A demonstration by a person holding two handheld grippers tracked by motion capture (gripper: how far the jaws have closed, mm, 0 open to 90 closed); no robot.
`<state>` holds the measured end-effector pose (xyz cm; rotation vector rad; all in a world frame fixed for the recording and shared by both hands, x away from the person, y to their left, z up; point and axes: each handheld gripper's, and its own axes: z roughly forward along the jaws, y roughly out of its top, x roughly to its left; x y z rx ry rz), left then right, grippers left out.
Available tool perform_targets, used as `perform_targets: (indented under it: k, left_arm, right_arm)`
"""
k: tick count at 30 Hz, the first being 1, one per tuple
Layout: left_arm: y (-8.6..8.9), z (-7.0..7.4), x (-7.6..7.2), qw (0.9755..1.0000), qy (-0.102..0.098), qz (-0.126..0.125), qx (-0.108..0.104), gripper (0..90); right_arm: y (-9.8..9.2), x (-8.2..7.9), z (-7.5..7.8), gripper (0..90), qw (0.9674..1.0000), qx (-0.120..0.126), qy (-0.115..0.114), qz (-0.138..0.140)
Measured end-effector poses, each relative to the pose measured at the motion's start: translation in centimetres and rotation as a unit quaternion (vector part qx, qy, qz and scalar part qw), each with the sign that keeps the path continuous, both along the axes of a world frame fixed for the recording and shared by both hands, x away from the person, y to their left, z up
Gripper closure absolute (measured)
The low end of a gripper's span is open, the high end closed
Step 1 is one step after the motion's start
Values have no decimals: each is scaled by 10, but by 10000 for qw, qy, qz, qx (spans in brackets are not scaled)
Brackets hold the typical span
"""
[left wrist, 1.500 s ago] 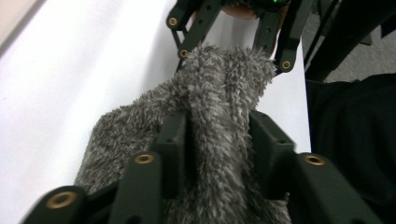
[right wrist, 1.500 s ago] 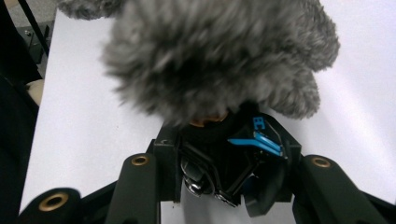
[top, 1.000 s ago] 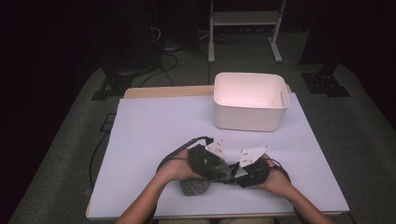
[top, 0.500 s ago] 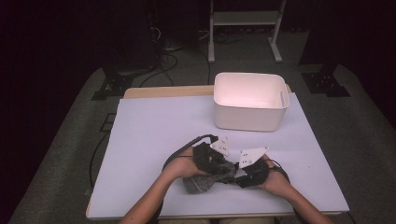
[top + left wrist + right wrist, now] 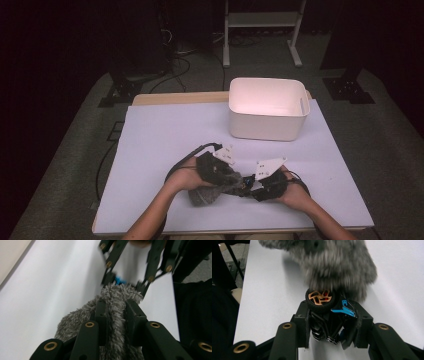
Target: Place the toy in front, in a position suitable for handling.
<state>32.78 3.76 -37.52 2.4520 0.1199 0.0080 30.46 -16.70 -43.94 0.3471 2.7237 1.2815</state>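
Near the table's front edge, my left gripper [image 5: 229, 180] [image 5: 116, 306] is shut on a grey fuzzy cloth [image 5: 204, 195] [image 5: 117, 291]; its jaws have closed further on the pile within the last second. Facing it, my right gripper [image 5: 251, 186] [image 5: 332, 315] is shut on a small black toy car [image 5: 325, 315] with blue trim and a gold-spoked wheel [image 5: 319, 298]. The fuzzy cloth [image 5: 332, 262] hangs over the car's far end and hides it. In the left gripper view the right gripper [image 5: 126, 280] stands just beyond the cloth.
A white plastic bin [image 5: 267, 125] stands at the back right of the white table [image 5: 165, 135]. A white metal stand [image 5: 260, 20] and cables are on the dark floor behind. The person's forearms enter from the bottom edge.
The left hand has shifted slightly with the fuzzy cloth pinched tighter. The right hand and the toy car have stayed in place.
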Motion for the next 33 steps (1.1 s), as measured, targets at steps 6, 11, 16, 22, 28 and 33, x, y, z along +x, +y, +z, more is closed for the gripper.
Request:
perform_targets:
  k: [6,11,16,22,28,33]
  left_arm:
    - [-18,0,-1,9998,-12,-202,-8,741]
    - [-4,0,-1,9999,-12,-94,46,741]
    - [21,1,-2,9998,-43,126,111,740]
    - [60,3,-3,9988,-71,477,88,740]
    - [69,1,-2,9982,4,599,11,739]
    - [52,1,1,9990,64,434,-79,740]
  right_arm:
    - [0,0,0,564,10000,7,49,-22]
    - [0,0,0,564,10000,-11,23,7]
    - [1,0,0,564,10000,-32,5,11]
    - [0,1,0,565,10000,-16,37,4]
    - [1,3,0,565,10000,-14,74,9]
    - [1,2,0,565,10000,-27,69,8]
